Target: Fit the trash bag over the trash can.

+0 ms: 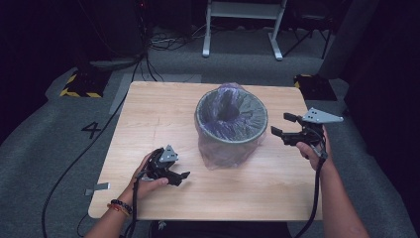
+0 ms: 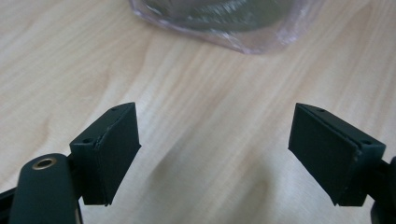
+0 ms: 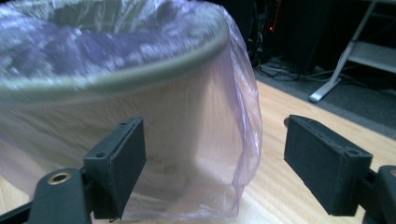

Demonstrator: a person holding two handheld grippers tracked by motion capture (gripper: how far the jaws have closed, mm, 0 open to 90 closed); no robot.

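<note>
Left gripper [image 1: 179,177] sat low over the worktop [image 1: 148,124] near its front-left corner, jaws wide and empty, aimed right and slightly away toward the foot of the bin [image 1: 231,126]; bare wood lay between its pads [image 2: 116,149] and the bag's lower hem. The bin stood upright at worktop centre, closer to the far edge, its purple liner bag [image 1: 218,153] folded over the rim and hanging loose down the outside. Right gripper [image 1: 282,126] was held raised at rim height just beside the bin's right side, jaws wide, nothing between them, pointing left. Judged the right hand nearer the draped bag.
</note>
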